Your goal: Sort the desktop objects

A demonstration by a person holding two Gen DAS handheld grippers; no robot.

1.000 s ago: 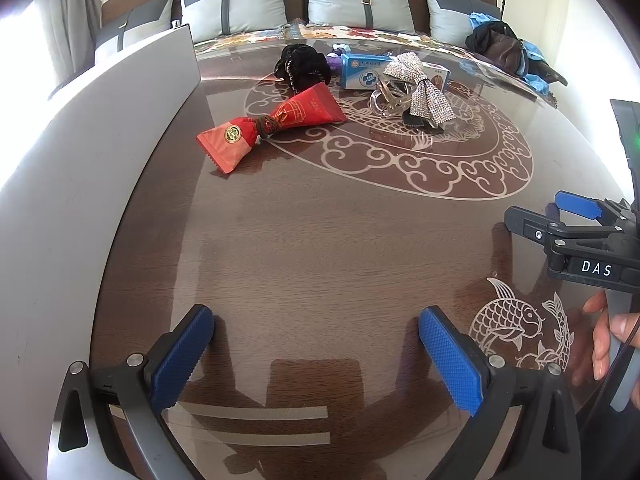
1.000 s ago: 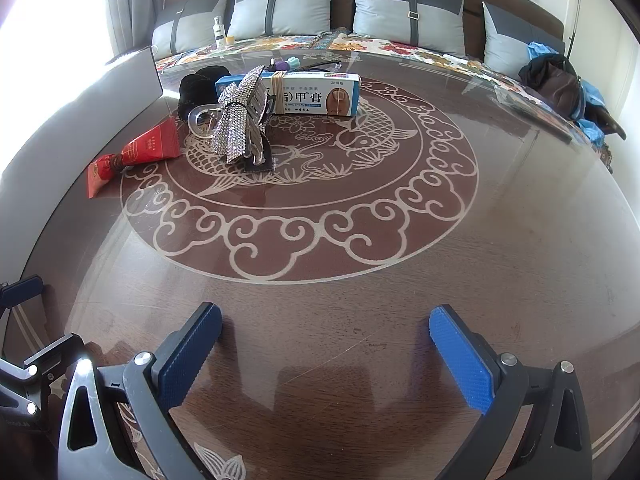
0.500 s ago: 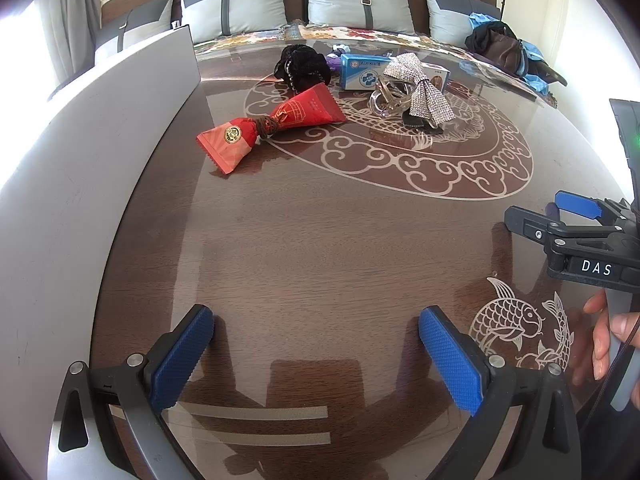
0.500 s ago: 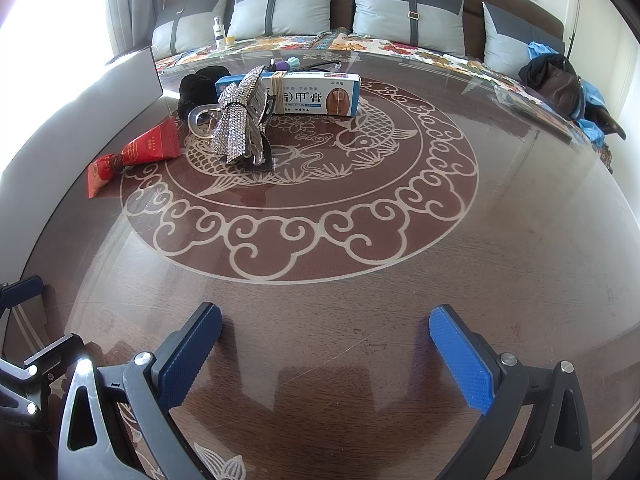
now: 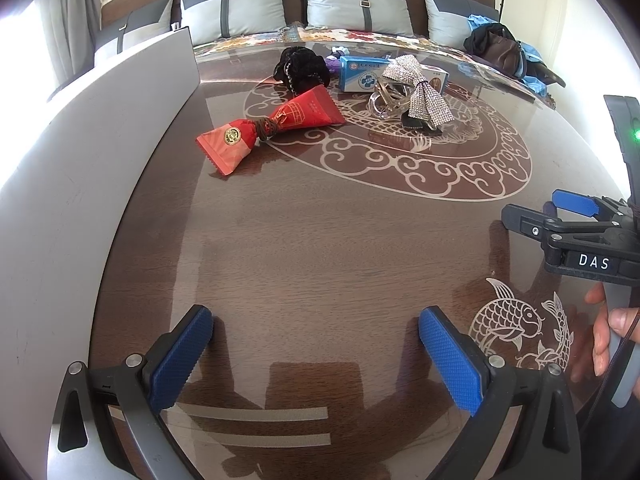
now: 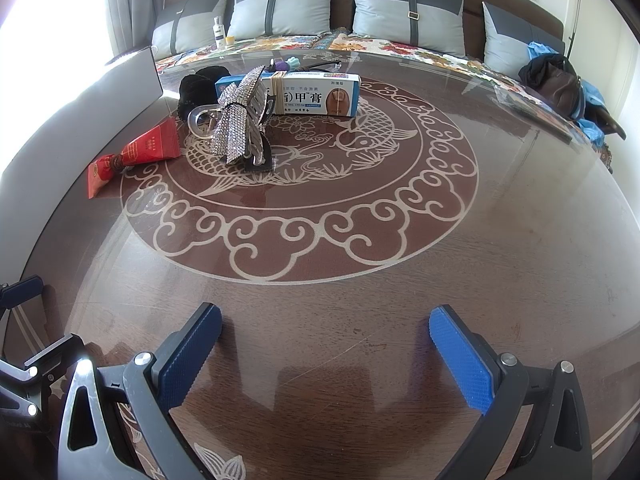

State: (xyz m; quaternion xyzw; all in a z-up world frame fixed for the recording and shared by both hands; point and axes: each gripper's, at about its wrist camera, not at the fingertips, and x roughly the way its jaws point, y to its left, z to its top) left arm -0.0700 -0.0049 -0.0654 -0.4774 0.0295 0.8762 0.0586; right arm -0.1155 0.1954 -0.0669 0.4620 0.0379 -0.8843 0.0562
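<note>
**Both grippers wide, nothing held**

Your left gripper [image 5: 314,354] fills the bottom of its own view, blue pads [image 5: 180,358] spread wide, gap empty. Your right gripper [image 6: 324,360] sits likewise, pads parted, nothing between. In the left view's right edge, your right hand [image 5: 606,336] wraps the handle, fingers curled at lower right.
</note>
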